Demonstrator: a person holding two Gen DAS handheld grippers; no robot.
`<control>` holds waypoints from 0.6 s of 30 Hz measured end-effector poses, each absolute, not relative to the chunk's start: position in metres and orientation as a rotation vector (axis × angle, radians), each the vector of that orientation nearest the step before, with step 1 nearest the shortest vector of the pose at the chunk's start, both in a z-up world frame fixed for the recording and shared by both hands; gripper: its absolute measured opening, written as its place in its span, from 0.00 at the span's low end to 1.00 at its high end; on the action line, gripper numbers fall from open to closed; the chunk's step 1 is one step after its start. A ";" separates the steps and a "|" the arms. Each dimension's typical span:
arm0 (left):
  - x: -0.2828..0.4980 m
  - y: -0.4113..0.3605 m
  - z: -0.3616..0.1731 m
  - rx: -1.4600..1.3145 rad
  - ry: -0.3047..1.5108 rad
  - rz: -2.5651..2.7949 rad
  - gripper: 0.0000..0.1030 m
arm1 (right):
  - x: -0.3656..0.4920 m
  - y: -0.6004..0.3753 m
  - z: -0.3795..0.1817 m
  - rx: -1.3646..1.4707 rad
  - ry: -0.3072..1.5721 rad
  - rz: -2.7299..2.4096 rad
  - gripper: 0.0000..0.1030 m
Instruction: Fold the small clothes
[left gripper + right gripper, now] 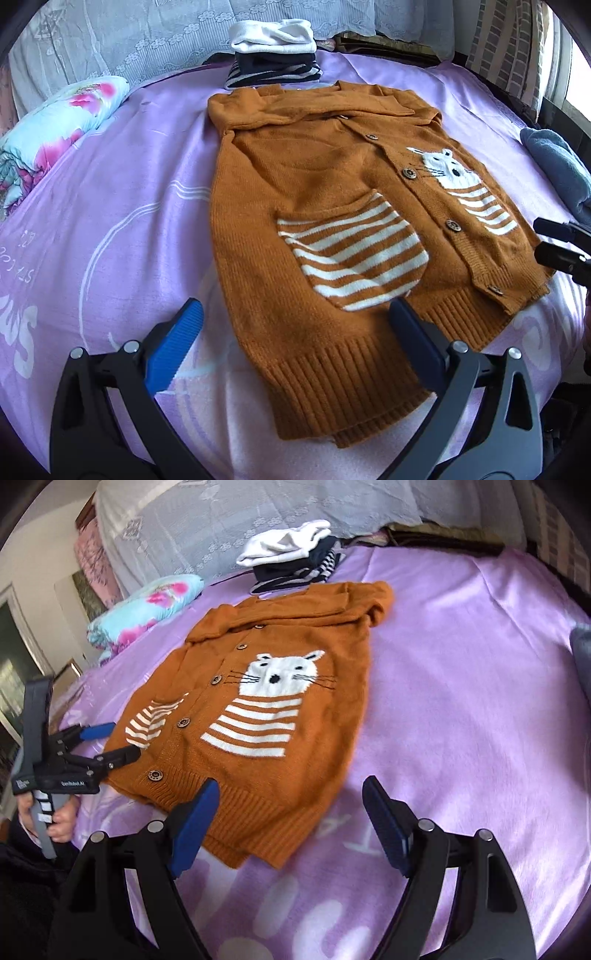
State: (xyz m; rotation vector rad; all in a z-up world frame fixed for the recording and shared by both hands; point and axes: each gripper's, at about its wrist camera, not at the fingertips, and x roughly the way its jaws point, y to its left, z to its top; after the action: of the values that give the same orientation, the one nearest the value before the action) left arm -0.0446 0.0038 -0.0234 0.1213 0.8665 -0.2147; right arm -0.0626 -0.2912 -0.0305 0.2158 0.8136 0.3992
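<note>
An orange knitted cardigan (332,206) with a white cat and striped pockets lies flat on the purple bedspread (122,206), buttoned, with its sleeves folded across the chest near the collar. My left gripper (295,332) is open above the ribbed hem, its jaws wide apart and holding nothing. In the right wrist view the cardigan (266,701) lies ahead and to the left. My right gripper (291,812) hangs open over the hem's right corner, empty. The left gripper (110,744) shows at the hem's left corner, held by a hand (62,819). The right gripper (550,240) peeks in at the right edge.
A stack of folded clothes (273,51), white on top of dark and striped pieces, sits beyond the collar. A rolled floral quilt (55,129) lies far left. A blue-grey cloth (557,166) lies at the right edge. Lace-covered bedding (221,520) lines the back.
</note>
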 end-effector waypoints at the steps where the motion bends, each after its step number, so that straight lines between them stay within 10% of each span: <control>1: -0.045 0.004 -0.023 0.121 0.868 -0.217 0.98 | -0.063 -0.294 -0.032 0.231 0.819 0.402 0.78; 18: -0.044 0.044 -0.025 -0.306 0.960 -0.612 0.98 | -0.061 -0.294 -0.041 0.400 0.868 0.562 0.78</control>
State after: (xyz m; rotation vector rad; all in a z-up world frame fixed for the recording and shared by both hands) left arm -0.0441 0.0443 -0.0245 -0.3059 0.9600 -0.6121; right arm -0.0609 -0.2942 -0.0406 0.4003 0.8679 0.5618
